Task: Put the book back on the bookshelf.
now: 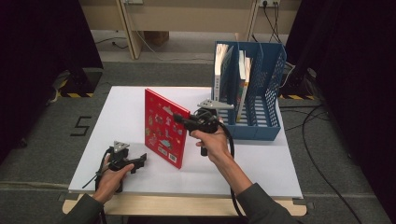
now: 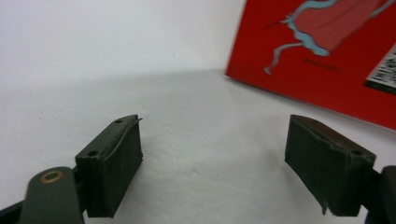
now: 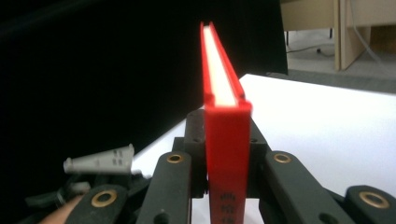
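A thin red picture book (image 1: 163, 127) stands upright on the white table (image 1: 266, 163), its bottom edge resting on the surface. My right gripper (image 1: 180, 117) is shut on the book's upper right edge; in the right gripper view the red book (image 3: 225, 130) runs edge-on between the closed jaws of that gripper (image 3: 226, 156). My left gripper (image 1: 140, 161) lies low on the table to the left of the book, a short way off it. Its jaws stand open (image 2: 212, 163) with bare table between them, and the book's lower cover (image 2: 327, 60) rises just ahead on the right.
A blue mesh file rack (image 1: 268, 100) stands at the table's back right, just behind my right hand, with several books upright in its left slots. Cables trail on the floor to the right of the table.
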Tool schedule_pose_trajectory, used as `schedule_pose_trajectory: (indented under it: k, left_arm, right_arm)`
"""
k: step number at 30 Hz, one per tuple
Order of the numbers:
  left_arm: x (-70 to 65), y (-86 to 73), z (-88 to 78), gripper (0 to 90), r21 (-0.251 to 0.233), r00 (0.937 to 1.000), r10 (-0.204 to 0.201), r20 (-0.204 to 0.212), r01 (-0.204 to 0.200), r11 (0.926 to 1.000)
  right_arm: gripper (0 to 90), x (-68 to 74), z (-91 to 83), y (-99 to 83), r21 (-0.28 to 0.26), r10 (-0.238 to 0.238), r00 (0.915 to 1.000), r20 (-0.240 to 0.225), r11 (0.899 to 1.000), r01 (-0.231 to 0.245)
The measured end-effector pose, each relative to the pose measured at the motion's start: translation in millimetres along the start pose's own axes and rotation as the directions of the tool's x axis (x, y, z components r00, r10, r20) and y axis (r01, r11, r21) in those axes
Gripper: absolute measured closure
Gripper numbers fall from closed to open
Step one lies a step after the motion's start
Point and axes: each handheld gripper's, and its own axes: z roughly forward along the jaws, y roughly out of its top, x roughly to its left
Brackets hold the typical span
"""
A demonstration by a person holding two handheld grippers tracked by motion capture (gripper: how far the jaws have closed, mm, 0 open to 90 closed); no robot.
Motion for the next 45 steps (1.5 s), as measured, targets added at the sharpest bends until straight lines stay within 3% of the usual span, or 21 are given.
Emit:
schedule_pose_trajectory:
  k: [1,3,11,17,22,26,27,29,31,34,39,44,45]
  left_arm:
    - [0.6,0.2,0.0,18.0,-0.001,1.0000,-0.004,-0.001,0.004,1.0000]
    - [2.7,0.3,-0.1,18.0,-0.002,1.0000,-0.009,-0.002,0.009,1.0000]
    - [13.8,1.4,-1.7,18.0,-0.011,0.9984,-0.056,-0.005,0.056,0.9984]
    - [26.0,2.4,-2.3,18.0,-0.023,0.9963,-0.080,-0.031,0.080,0.9966]
    - [32.8,2.8,-2.3,18.0,-0.025,0.9951,-0.086,-0.048,0.085,0.9961]
    - [31.9,3.3,-0.7,16.5,-0.013,0.9973,-0.052,-0.052,0.052,0.9986]
    - [31.5,3.6,-0.7,15.6,-0.005,0.9977,-0.038,-0.056,0.038,0.9993]
    - [30.2,3.8,0.3,14.9,0.004,0.9981,-0.019,-0.058,0.019,0.9998]
    - [28.3,3.9,1.2,14.4,0.012,0.9977,0.001,-0.068,0.000,0.9999]
    - [26.7,4.2,2.0,13.3,0.022,0.9972,0.016,-0.074,-0.014,0.9997]
    - [25.5,4.1,2.7,12.9,0.027,0.9964,0.028,-0.080,-0.026,0.9993]
    - [24.7,4.2,3.3,11.7,0.035,0.9958,0.041,-0.082,-0.038,0.9987]
    - [24.6,4.3,3.4,11.5,0.035,0.9957,0.042,-0.083,-0.039,0.9986]
  right_arm:
    - [78.3,-5.6,-0.5,2.2,-0.015,0.049,0.9988,-0.007,0.999,-0.049]
    - [78.2,-12.7,-4.8,8.2,-0.039,0.093,0.9957,-0.003,0.995,-0.093]
    - [76.5,-21.8,-31.0,22.3,-0.064,0.154,0.9880,0.015,0.986,-0.152]
    - [76.0,-28.7,-71.0,32.9,-0.094,0.167,0.9836,0.069,0.983,-0.160]
    - [76.0,-29.6,-112.9,44.6,-0.145,0.152,0.9824,0.108,0.980,-0.136]
    - [76.5,-31.0,-148.0,54.5,-0.194,0.153,0.9769,0.149,0.973,-0.123]
    - [76.5,-32.8,-164.8,59.0,-0.221,0.158,0.9731,0.168,0.968,-0.119]
    - [76.5,-33.7,-172.9,61.3,-0.229,0.157,0.9707,0.182,0.967,-0.113]
    - [76.6,-36.0,-191.7,66.2,-0.250,0.169,0.9613,0.218,0.962,-0.112]
    - [76.5,-38.8,-209.0,71.1,-0.274,0.173,0.9529,0.249,0.956,-0.102]
    - [76.6,-50.5,-238.3,80.7,-0.327,0.203,0.9300,0.306,0.940,-0.097]
    - [76.5,-64.0,-258.7,90.1,-0.370,0.244,0.9034,0.353,0.923,-0.105]
    - [76.4,-69.8,-264.0,94.9,-0.380,0.246,0.8928,0.377,0.920,-0.093]
